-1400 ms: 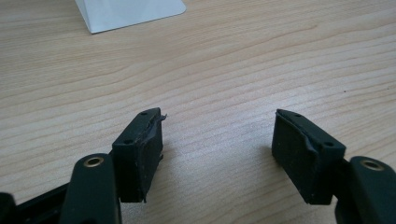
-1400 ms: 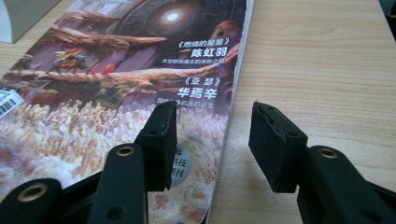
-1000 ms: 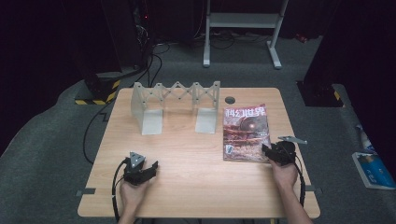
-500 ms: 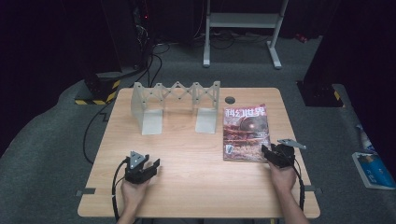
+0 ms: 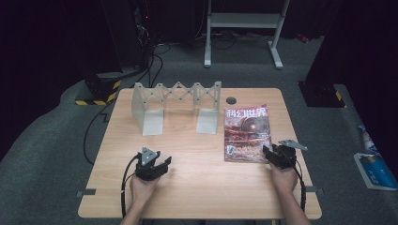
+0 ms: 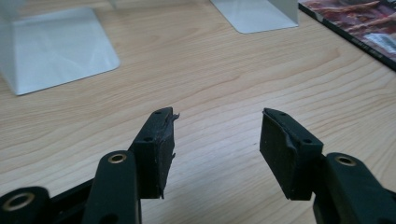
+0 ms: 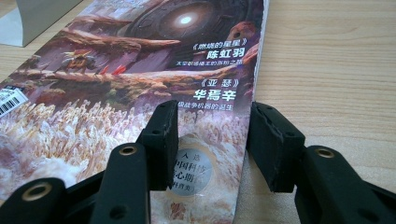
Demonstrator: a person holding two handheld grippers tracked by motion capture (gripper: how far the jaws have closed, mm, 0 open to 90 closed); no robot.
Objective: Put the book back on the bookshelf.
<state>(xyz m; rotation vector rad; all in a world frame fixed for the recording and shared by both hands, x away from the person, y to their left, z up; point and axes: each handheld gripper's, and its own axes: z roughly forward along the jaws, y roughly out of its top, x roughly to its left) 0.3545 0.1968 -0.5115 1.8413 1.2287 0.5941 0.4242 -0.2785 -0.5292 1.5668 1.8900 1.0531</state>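
While the table carries everything, I note items from large to small. Expandable bookstand stands upright at the far edge, its two end plates spread, leaving a slot between them: judged the place meant for reading matter. Magazine lies flat, cover up, just right of the stand and apart from it, near corner toward my right hand.

Right gripper: jaws parted, straddling the magazine's right edge near the near corner, one jaw over the cover, one over bare wood; not yet pinching. Low placement suits sliding under the edge.

Left gripper: jaws have just been closing partway, nothing between them, hovering over bare wood, well apart from the magazine; probably waiting to support.
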